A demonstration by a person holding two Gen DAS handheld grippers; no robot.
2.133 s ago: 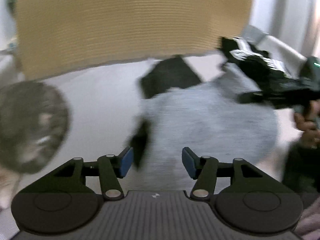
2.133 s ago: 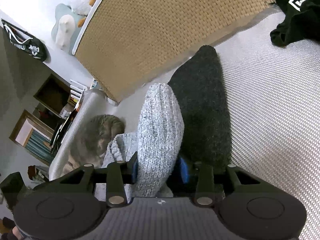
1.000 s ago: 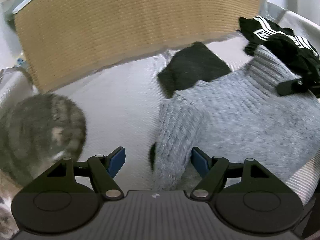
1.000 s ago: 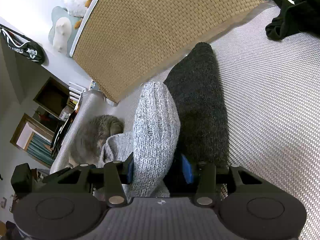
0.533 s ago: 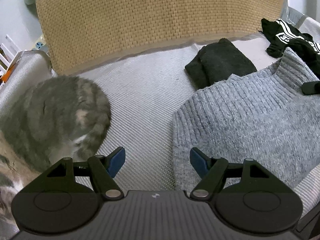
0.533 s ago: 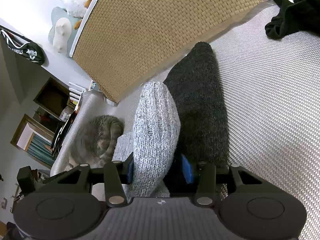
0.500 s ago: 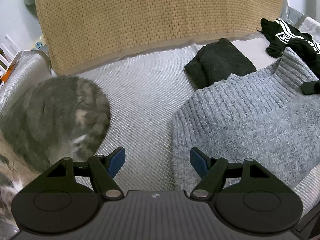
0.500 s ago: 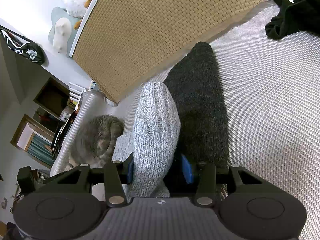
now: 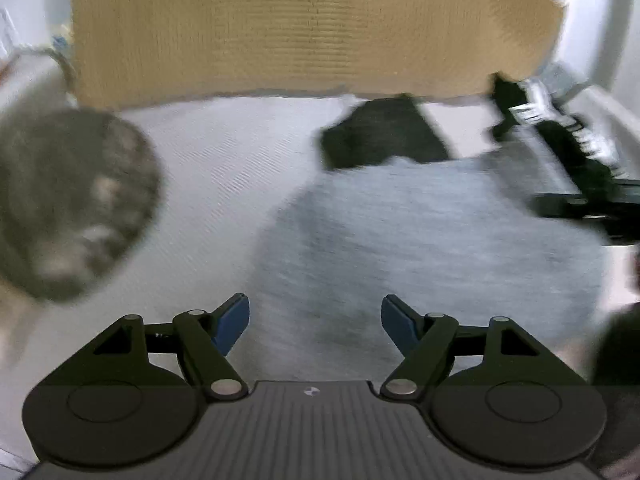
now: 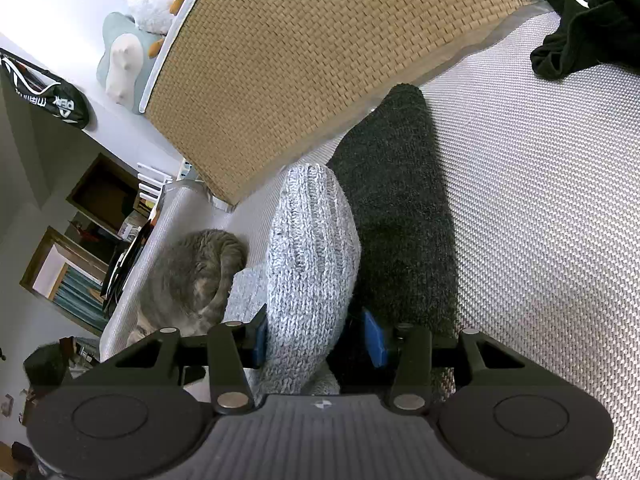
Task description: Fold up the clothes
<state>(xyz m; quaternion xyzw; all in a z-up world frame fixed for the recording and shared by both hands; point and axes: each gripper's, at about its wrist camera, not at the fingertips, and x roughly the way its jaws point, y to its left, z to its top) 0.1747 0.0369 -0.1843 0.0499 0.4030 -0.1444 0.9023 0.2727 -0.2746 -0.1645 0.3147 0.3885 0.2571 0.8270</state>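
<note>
The right gripper [image 10: 316, 336] pinches the grey sweater [image 10: 308, 264], its fold running straight ahead (left gripper [image 9: 315, 318] spread, empty).

So the main piece is a light grey chunky-knit sweater [image 9: 420, 232], spread mostly flat on the woven grey cushion, with one ribbed bit [image 10: 312, 264] bunched up and lifted. Right behind it, touching its far edge, sits a dark charcoal fuzzy knit garment [image 10: 400, 208], folded into a long bundle. Further back there's a crumpled black garment with white print [image 10: 588, 12], well apart from both.
</note>
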